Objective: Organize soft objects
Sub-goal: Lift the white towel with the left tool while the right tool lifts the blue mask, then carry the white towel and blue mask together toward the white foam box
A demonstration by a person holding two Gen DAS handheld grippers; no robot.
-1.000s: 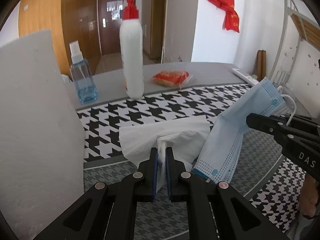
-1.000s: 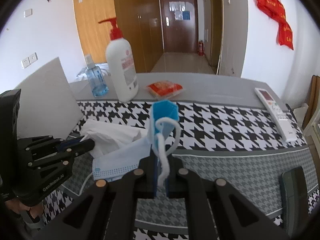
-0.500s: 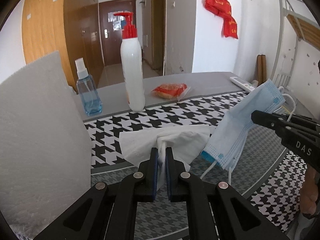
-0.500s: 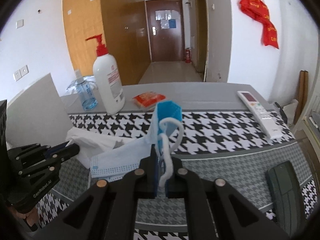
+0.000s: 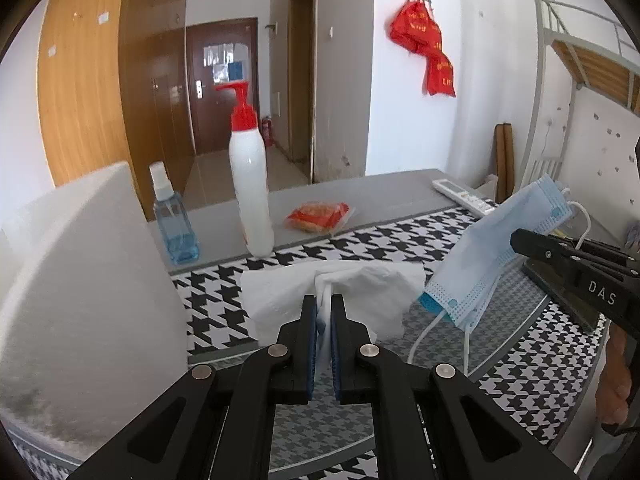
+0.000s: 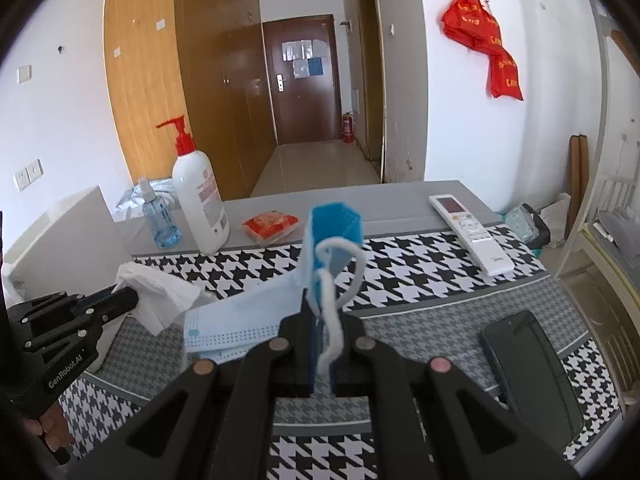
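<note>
A houndstooth cloth (image 5: pixel 400 240) covers the grey worktop (image 5: pixel 384 192). The left hand-held gripper (image 5: pixel 324 312) pinches a white tissue (image 5: pixel 360 288) above it; just beside, the right hand-held gripper (image 6: pixel 324 320) clamps a blue face mask (image 6: pixel 240 320), hanging lifted off the cloth.

- Tissue (image 5: pixel 340 292): thin white paper, soft, crumpled, matt
- Mask (image 5: pixel 492 256): pale blue non-woven cloth, pleated, with white elastic cord
- Tablecloth (image 5: pixel 400 240): houndstooth-print fabric, matt
- Left gripper (image 5: pixel 325 316): black matt plastic, metal rivets, blue pads
- Pump bottle (image 5: pixel 252 196): smooth white plastic, slightly glossy, red top
- Spray bottle (image 5: pixel 172 224): clear blue-tinted plastic
- Phone (image 6: pixel 532 364): glossy black
- Foam block (image 5: pixel 80 288): white, rough-grained
</note>
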